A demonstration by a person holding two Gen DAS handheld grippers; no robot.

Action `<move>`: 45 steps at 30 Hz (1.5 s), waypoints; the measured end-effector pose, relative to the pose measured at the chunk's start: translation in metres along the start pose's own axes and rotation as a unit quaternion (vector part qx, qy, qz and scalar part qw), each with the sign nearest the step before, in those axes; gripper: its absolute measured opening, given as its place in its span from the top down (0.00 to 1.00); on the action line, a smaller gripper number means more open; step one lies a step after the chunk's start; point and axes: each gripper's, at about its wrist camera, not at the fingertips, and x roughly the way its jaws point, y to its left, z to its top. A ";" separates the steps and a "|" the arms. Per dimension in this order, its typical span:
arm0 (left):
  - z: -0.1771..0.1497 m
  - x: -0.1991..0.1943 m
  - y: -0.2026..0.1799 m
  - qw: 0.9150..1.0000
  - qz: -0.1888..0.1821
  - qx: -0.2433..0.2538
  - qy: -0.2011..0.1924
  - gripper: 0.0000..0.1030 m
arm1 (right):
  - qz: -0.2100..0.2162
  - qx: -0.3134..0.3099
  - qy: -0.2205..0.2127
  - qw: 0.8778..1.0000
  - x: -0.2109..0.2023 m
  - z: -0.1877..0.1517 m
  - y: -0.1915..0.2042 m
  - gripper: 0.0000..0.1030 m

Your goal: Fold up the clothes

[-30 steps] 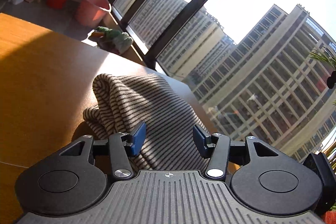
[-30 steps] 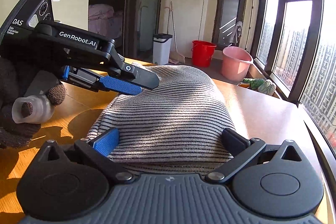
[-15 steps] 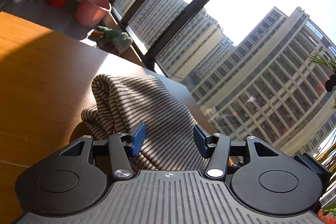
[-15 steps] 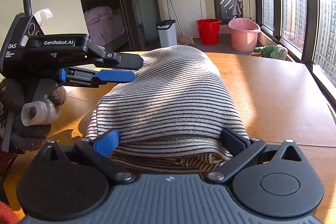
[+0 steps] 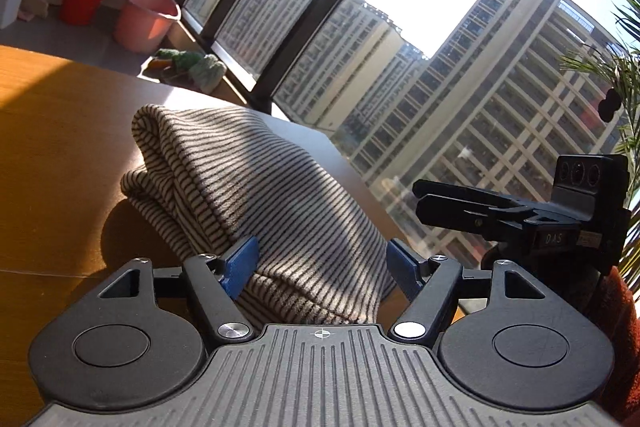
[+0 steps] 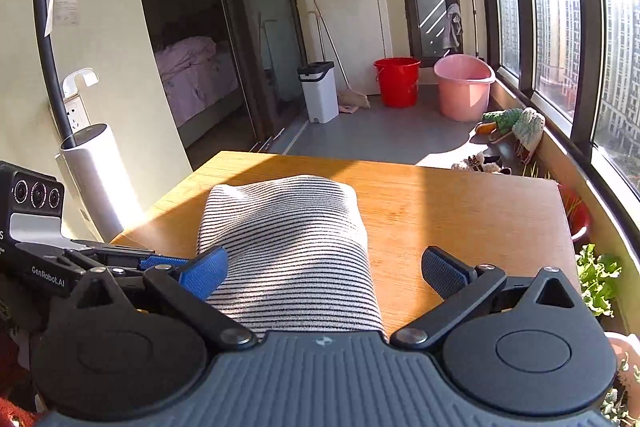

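A folded black-and-white striped garment (image 5: 256,195) lies in a bundle on the wooden table (image 5: 60,155). It also shows in the right wrist view (image 6: 288,239). My left gripper (image 5: 322,261) is open, its blue pads on either side of the bundle's near end. My right gripper (image 6: 324,273) is open and raised above the garment's near end, which lies between its fingers. The right gripper shows in the left wrist view (image 5: 500,211) to the right of the bundle. The left gripper shows in the right wrist view (image 6: 100,259) at the garment's left side.
The table's (image 6: 460,219) right edge runs along a window sill. Beyond the table's far edge stand a red bucket (image 6: 398,81), a pink bucket (image 6: 464,87) and a white bin (image 6: 320,91). A white cylinder (image 6: 96,179) stands left of the table. Green plants (image 6: 596,279) sit at the right.
My right gripper has risen and pulled back, now looking down on the garment. My left gripper has closed in on the bundle's near end, and its jaws stand wider. The garment lies flatter.
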 end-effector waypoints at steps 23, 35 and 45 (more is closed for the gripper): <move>-0.018 0.005 -0.017 0.997 0.019 0.073 -0.011 0.13 | 0.000 -0.033 0.057 0.998 0.041 -0.001 0.019 0.00; 0.010 -0.015 0.012 0.997 0.060 -0.050 -0.012 0.15 | -0.011 0.082 0.034 0.996 0.042 -0.068 0.000 0.00; 0.010 0.024 0.019 0.993 0.087 -0.057 0.049 0.20 | -0.007 0.061 0.008 0.998 0.030 -0.055 -0.002 0.00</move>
